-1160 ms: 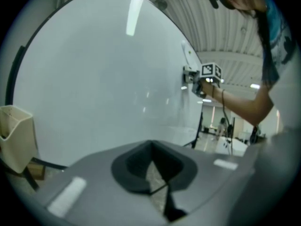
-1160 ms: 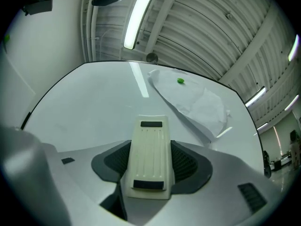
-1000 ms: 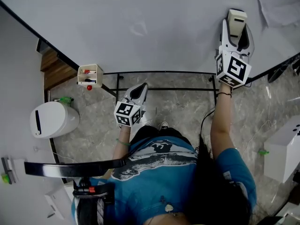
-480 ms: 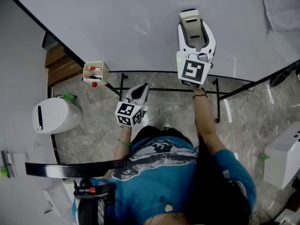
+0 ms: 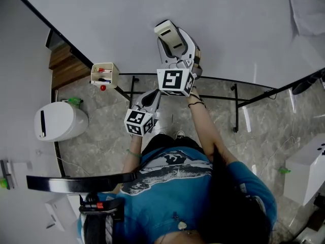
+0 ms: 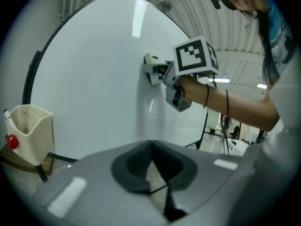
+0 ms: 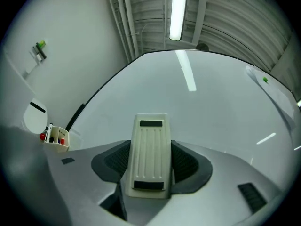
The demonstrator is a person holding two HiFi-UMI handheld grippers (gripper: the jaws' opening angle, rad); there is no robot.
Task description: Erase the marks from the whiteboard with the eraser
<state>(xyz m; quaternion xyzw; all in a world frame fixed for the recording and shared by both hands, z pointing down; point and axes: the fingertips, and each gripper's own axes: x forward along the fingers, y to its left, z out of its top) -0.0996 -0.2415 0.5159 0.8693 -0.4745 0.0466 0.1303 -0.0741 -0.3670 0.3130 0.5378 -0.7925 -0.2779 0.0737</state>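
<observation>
While left gripper [image 5: 151,96] hangs low, jaws together on nothing, whiteboard [image 5: 101,24] ahead of them, pen cup [image 5: 104,74] off to their left, right gripper [image 5: 175,47] is up at board: jaws clamped on eraser [image 5: 169,33], one at each long side, pad seemingly pressed to board just beyond jaw tips. No marks distinct around eraser or further right. Judgement: wiping near finish; only faint residue, if any, left to clear.
</observation>
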